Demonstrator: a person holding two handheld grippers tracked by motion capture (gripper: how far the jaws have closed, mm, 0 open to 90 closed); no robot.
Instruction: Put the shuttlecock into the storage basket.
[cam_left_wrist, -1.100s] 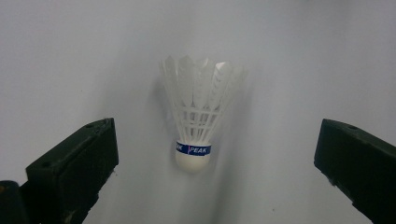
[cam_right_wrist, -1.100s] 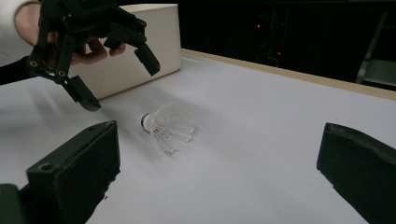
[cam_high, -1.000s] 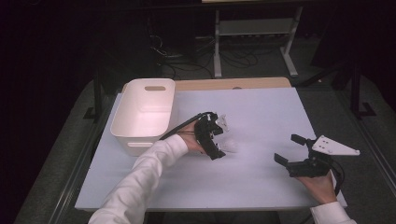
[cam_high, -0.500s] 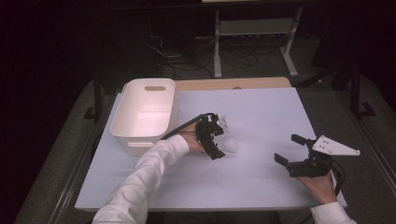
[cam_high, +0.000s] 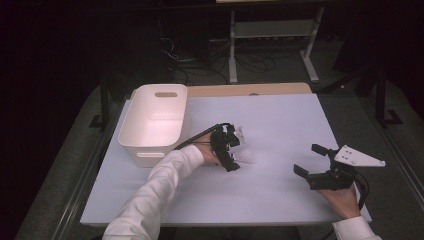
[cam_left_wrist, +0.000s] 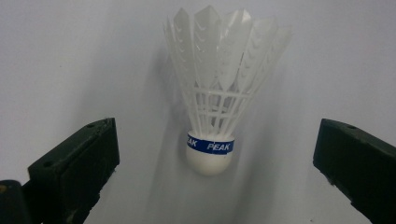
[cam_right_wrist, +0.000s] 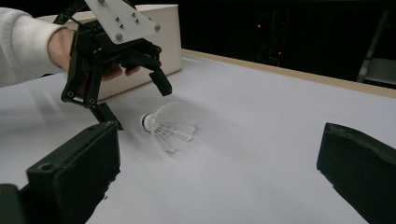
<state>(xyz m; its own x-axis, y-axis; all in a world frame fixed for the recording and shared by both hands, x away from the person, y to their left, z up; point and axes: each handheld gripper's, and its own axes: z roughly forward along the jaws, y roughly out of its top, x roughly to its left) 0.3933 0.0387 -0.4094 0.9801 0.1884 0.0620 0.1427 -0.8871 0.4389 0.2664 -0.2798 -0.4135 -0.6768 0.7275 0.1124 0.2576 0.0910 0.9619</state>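
Note:
A white feather shuttlecock with a blue band reading PEAK lies on its side on the white table, cork towards my left gripper. That gripper hovers just over the shuttlecock, open, one jaw on each side and neither touching it. In the right gripper view the shuttlecock lies just beyond the left gripper, feathers fanned to the right. My right gripper stands open near the front right of the table, with nothing between its jaws.
A white plastic bin stands at the table's back left, close behind the left hand. A strip of wooden tabletop runs along the far edge. Beyond it are a dark floor, cables and a metal shelf frame.

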